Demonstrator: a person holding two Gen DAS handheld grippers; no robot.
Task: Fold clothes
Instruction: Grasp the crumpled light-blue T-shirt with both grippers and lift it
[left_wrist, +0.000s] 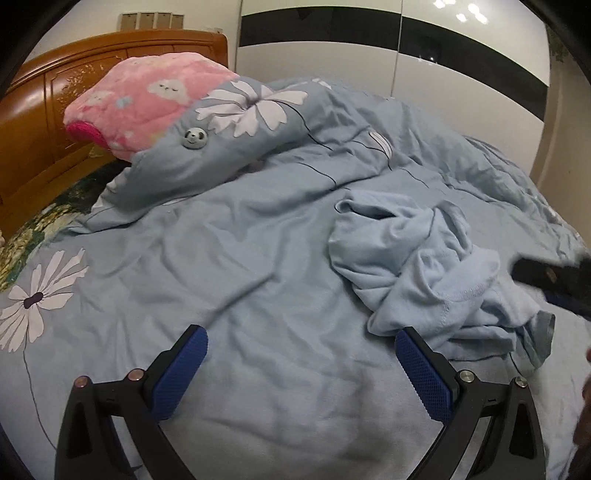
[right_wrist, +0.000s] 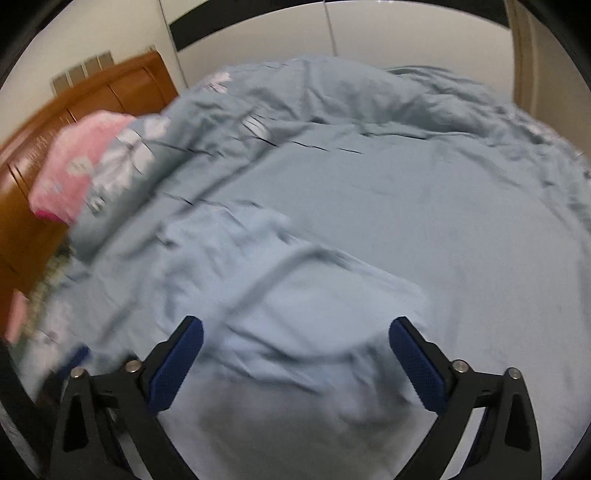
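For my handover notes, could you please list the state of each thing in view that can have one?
left gripper: open, empty, above the bedding.
right gripper: open, empty, over the garment.
light blue garment: crumpled in a heap, unfolded.
duvet: spread over the bed, wrinkled, bunched at the far side.
pink blanket: rolled up, partly under the duvet.
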